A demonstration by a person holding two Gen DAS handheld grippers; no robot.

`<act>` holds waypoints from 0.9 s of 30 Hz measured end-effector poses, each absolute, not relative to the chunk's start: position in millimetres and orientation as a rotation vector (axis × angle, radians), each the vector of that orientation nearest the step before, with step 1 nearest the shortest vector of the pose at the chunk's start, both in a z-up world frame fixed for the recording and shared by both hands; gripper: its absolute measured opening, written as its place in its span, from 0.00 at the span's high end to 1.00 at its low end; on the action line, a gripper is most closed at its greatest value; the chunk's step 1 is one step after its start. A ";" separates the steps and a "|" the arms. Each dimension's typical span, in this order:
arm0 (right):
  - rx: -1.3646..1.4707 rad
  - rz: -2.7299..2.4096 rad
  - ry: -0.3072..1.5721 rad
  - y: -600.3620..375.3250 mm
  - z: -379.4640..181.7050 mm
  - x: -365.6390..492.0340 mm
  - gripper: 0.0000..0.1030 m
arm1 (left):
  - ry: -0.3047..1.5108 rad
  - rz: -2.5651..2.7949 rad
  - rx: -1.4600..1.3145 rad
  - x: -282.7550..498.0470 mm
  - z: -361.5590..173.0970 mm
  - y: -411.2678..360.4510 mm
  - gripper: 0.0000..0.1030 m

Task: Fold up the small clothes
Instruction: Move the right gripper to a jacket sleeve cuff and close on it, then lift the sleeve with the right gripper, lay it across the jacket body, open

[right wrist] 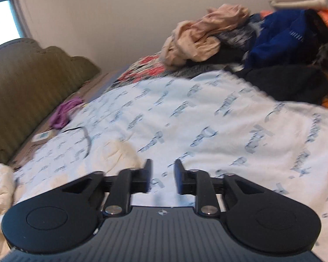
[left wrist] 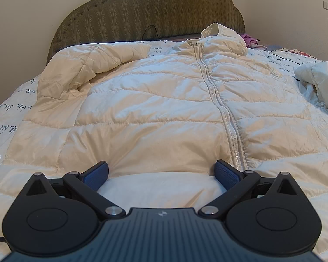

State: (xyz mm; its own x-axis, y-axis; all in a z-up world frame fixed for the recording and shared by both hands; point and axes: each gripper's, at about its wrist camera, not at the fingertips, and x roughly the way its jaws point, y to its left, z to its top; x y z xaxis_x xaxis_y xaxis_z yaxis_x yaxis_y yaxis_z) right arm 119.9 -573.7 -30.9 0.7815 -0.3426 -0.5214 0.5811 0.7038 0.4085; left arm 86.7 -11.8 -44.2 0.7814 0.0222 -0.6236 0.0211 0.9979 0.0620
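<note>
The cream puffer jacket [left wrist: 155,100] lay zipped and face-up across the bed [right wrist: 207,131]. The left gripper [left wrist: 161,172], jaws wide and empty, sat at its near hem; the right gripper [right wrist: 163,174], narrowly parted and empty, pointed away over bare quilt. Slippery, puffy fabric could slide from a shallow pinch.

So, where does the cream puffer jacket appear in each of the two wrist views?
Left wrist view: the cream puffer jacket fills the centre, zipped, collar toward the headboard, hem between the left gripper's open fingers.
Right wrist view: only cream quilted parts show at the lower left edge.
Shared landmark: the olive scalloped headboard; also the script-printed white bedcover.
</note>
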 end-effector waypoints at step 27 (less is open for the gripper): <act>0.966 -0.596 0.160 -681.5 -20.8 120.1 0.88 | 0.670 -0.004 0.067 86.4 -43.9 -11.6 0.00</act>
